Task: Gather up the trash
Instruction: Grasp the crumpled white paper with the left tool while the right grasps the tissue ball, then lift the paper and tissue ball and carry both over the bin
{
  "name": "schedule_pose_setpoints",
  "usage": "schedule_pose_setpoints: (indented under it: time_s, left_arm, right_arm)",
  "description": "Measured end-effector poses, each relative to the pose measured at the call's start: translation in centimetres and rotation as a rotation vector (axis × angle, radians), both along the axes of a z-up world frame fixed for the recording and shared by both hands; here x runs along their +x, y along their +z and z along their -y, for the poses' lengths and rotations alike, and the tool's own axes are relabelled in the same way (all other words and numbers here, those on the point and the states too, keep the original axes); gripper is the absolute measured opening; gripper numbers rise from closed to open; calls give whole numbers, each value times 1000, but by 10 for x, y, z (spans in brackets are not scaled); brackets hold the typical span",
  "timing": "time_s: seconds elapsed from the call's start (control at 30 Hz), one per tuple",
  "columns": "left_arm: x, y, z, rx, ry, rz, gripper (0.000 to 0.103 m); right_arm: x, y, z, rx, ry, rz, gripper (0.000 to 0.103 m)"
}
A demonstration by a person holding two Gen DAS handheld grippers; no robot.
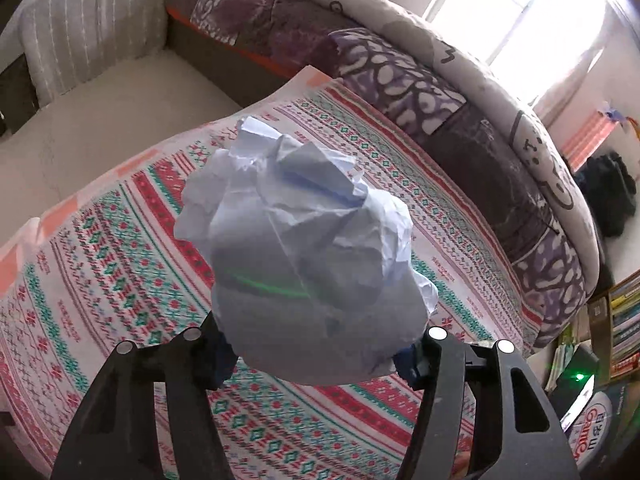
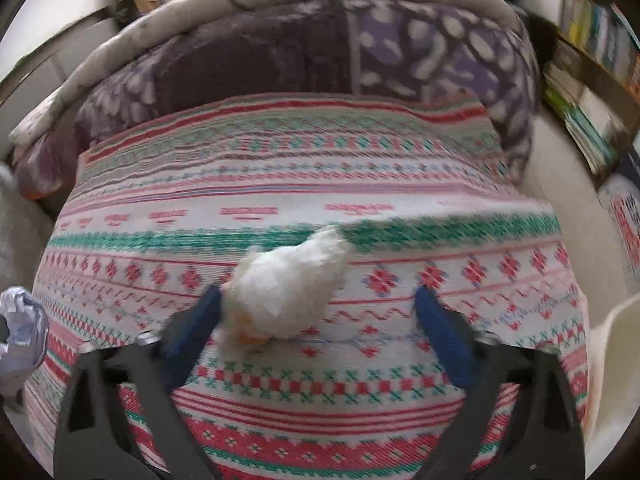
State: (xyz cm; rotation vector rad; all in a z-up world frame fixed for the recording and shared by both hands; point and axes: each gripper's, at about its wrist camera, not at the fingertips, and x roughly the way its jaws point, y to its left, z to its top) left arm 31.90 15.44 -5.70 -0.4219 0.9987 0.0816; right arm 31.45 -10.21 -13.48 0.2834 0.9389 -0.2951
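Now left fingers (image 1: 316, 354) clench crumpled paper (image 1: 296, 240); tissue wad (image 2: 286, 292) lies between released right fingers (image 2: 320, 312).

- A round white sign (image 1: 591, 428) with a red border, partly cut off by the frame edge, lies low and to the right of the right-hand finger in the left wrist view. It carries large red lettering that appears to read "Game", with blue characters beneath that resemble Korean script; these cannot be read with certainty.
- The patterned cloth (image 1: 120, 272) under the fingers bears short rows of small red print between its bands. The characters are too small to read.
- The book spines (image 1: 626, 320) on the shelf to the far right show no legible titles.
- The right wrist view is blurred; no text can be read there.
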Motion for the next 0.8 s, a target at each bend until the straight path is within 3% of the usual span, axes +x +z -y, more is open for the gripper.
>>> schedule_pose_setpoints:
  time_s: [0.03, 0.13, 0.23, 0.4, 0.8]
  left_arm:
    - [-1, 0, -1, 8, 0, 0, 60]
    - [-5, 2, -6, 24, 1, 2, 60]
    - [-11, 10, -12, 25, 10, 15, 60]
    - [-22, 26, -17, 49, 14, 52, 60]
    - [-72, 70, -12, 108, 17, 149, 60]
  right_arm:
    - [1, 3, -5, 4, 44, 12, 45]
    - [0, 16, -21, 14, 152, 8, 35]
    - [-8, 28, -19, 108, 214, 43, 34]
    - [-25, 56, -9, 158, 240, 106, 34]
    - [-94, 121, -4, 104, 272, 230, 34]
